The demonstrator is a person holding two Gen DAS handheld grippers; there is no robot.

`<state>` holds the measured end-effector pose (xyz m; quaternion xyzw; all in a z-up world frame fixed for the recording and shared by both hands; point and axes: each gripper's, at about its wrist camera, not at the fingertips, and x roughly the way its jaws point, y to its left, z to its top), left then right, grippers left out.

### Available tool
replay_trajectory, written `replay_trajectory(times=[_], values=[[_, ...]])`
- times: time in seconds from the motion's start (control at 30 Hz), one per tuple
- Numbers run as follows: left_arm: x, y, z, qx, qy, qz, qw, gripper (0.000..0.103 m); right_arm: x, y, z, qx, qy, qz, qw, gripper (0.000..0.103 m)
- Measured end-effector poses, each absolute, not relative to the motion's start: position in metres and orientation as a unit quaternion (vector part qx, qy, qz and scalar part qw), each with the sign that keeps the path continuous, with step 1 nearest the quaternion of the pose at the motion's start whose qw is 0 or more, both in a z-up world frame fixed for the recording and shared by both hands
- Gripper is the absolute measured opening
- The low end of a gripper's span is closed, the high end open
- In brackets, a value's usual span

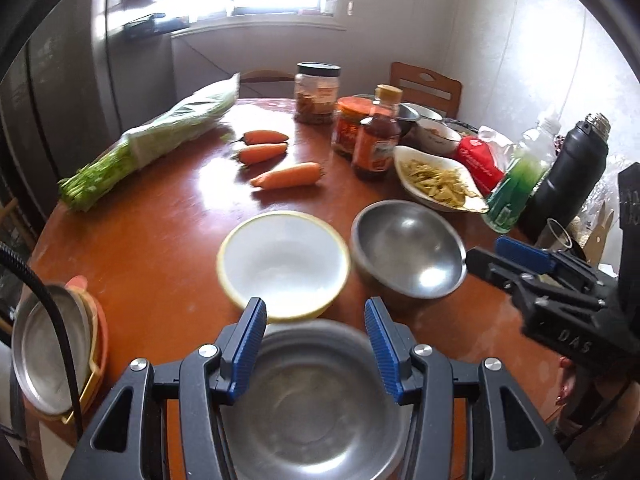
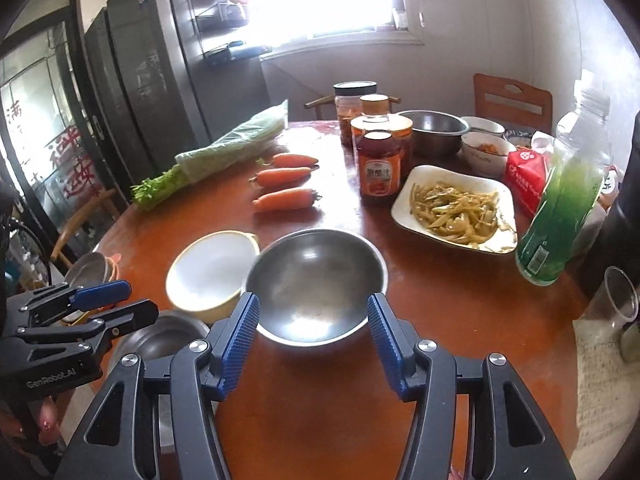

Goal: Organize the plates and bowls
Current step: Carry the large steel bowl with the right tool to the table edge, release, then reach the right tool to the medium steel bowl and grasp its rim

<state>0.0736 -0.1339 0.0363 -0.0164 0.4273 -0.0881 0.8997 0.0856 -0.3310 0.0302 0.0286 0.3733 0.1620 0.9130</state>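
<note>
On the round reddish-brown wooden counter (image 1: 152,248), nearest your edge, sit three empty dishes: a shallow round steel plate (image 1: 316,396) directly under your left tool (image 1: 316,346), a white plastic bowl with a pale yellow rim (image 1: 282,260) just beyond it, and a deep round stainless steel bowl (image 2: 316,284) beside that, in front of your right tool (image 2: 314,342). Both tools stand part-way open and hold nothing; the blue ribbed pads (image 1: 250,346) of the left one frame the steel plate without touching it.

Judging by their look, the steel pieces are stiff, light and slick, so take them by the rim, one pad inside and one outside, and expect some slip. The white bowl probably weighs little and flexes slightly; grip its lip the same way. None looks fragile, though steel will clatter if you drop it.

At the far left edge a stack of plates topped by a steel one (image 1: 48,352) overhangs the counter, a likely home for the steel plate.

Further back lie three orange carrots (image 1: 280,160), a bagged bunch of green celery (image 1: 148,148), sauce jars (image 1: 360,132) and a white dish of yellow shredded vegetables (image 2: 452,208); keep clear of those.
</note>
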Motion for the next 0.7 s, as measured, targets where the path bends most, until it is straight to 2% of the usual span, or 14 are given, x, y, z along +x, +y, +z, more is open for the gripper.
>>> replay_trajectory(times=[0.33, 0.7], values=[[0.105, -0.174, 0.036, -0.012, 0.441, -0.130, 0.888, 0.051, 0.108, -0.366, 0.026, 0.033, 0.393, 0.116, 0.912, 0.059], [0.126, -0.183, 0.011, -0.021, 0.476, -0.141, 0.868, 0.051, 0.138, -0.369, 0.003, 0.012, 0.438, 0.108, 0.893, 0.059]])
